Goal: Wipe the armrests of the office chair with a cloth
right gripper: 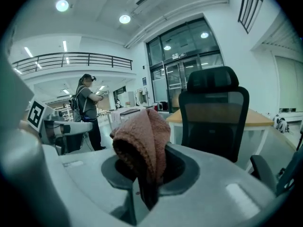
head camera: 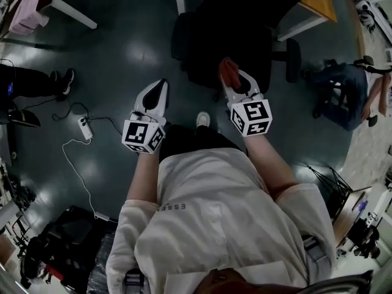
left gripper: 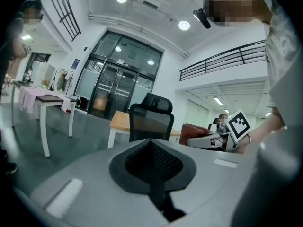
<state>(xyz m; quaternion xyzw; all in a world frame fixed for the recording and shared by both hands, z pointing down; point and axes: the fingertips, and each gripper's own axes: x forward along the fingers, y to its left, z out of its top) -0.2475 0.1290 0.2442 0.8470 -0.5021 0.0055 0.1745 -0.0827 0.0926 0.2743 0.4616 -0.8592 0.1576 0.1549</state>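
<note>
Head view: the office chair [head camera: 233, 29] stands just ahead of you with a desk [head camera: 318, 5] beyond it. A power strip [head camera: 84, 127] lies on the floor to your left.

Left gripper view: your left gripper [left gripper: 152, 148] has its jaws pressed together on nothing.

Right gripper view: your right gripper [right gripper: 147, 174] is clamped on the reddish cloth [right gripper: 142, 136]. The chair faces it, and a standing person [right gripper: 87, 103] is off to one side.

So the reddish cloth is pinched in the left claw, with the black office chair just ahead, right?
Not quite. The reddish cloth is pinched in the right claw, as the right gripper view shows; the left claw is shut on nothing. The black office chair does stand just ahead.
</note>
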